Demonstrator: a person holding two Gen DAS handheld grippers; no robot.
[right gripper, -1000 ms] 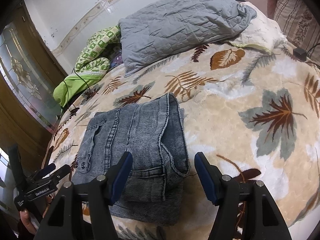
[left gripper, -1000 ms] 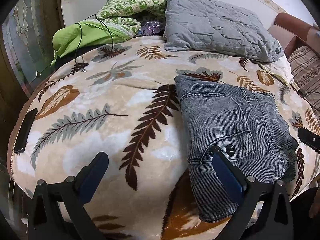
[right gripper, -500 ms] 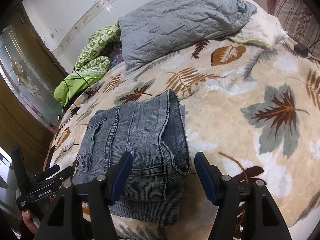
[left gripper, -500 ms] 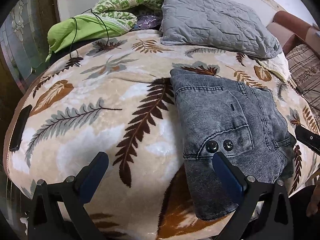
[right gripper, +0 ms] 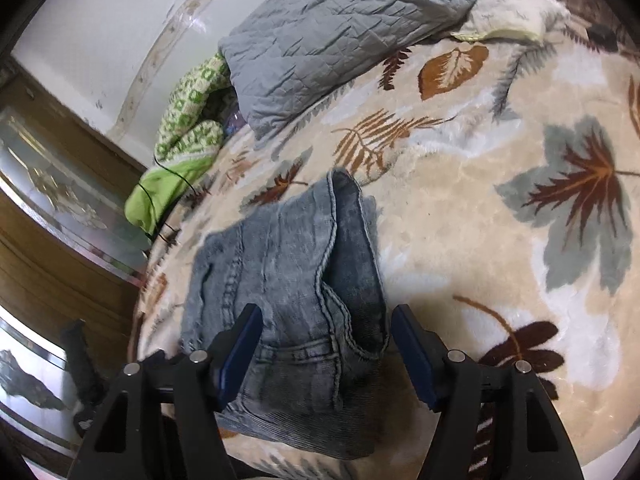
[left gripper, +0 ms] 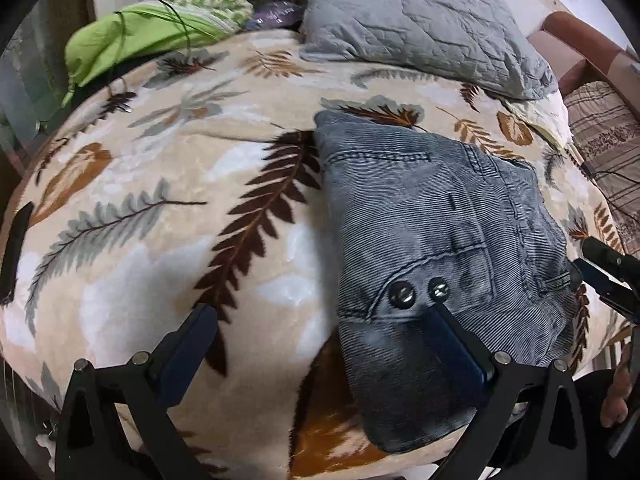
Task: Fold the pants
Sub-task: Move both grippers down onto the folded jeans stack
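The bed is covered edge to edge by a cream blanket (left gripper: 168, 184) printed with brown, grey and rust leaves. Along the far edge, against the white wall, lies a grey quilted pillow (left gripper: 416, 20); beside it, toward the far left corner, a heap of green bedding (left gripper: 132, 36) with a thin black cord draped across it. A striped cushion (left gripper: 604, 148) sits off the far right corner. The pants (left gripper: 436, 240) — grey-blue ribbed denim — lie folded into a compact rectangular stack near the front edge of the bed, right of centre in the left wrist view, with two metal snaps (left gripper: 420, 293) facing up on the near part of the top layer and a lower layer protruding toward the front edge. The left gripper (left gripper: 320, 316) stands wide apart and holds nothing: one finger over bare blanket, the other over the stack just below the snaps; contact cannot be confirmed. The right gripper (right gripper: 326, 320) is likewise spread, its jaws having just been opening, and they straddle the near right corner of the stack — cloth between the fingers, not pinched. A black device (left gripper: 14, 248) rests at the left edge.
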